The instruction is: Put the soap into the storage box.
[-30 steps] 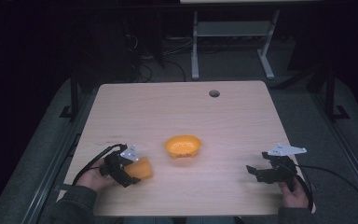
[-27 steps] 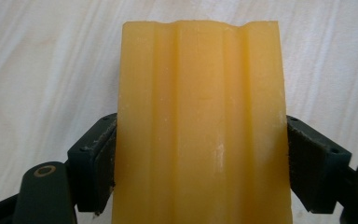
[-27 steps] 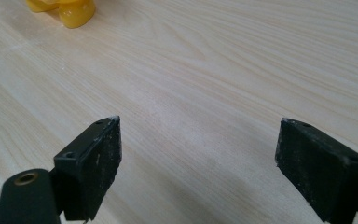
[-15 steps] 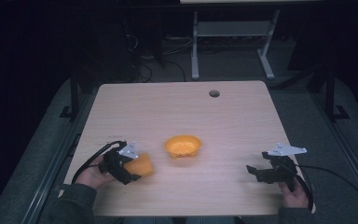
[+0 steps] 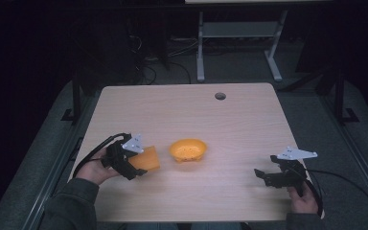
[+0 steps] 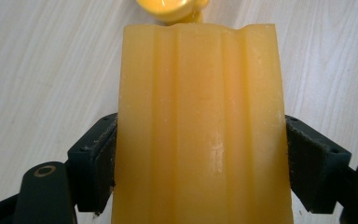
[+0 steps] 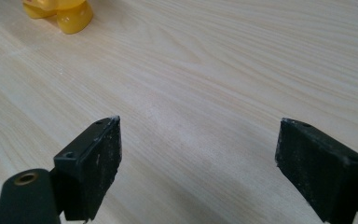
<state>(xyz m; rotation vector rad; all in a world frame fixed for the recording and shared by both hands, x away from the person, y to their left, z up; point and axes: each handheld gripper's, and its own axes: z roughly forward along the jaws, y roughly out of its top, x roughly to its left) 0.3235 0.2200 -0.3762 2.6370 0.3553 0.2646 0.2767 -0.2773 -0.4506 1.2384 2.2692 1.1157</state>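
My left gripper is shut on an orange ribbed block at the table's front left; in the left gripper view the block sits squeezed between both black pads. A yellow-orange bowl stands on the table just right of the block, and its rim peeks over the block's far end. My right gripper rests at the front right, open, with bare table between its jaws. The bowl shows far off at the upper left of the right gripper view.
The light wooden table has a round cable hole near its far edge. Cables trail from both grippers toward the front edge. A metal stand and dark floor lie beyond the table.
My left gripper with the orange block has lifted and turned slightly, the block's end now pointing toward the bowl. The right gripper has stayed put.
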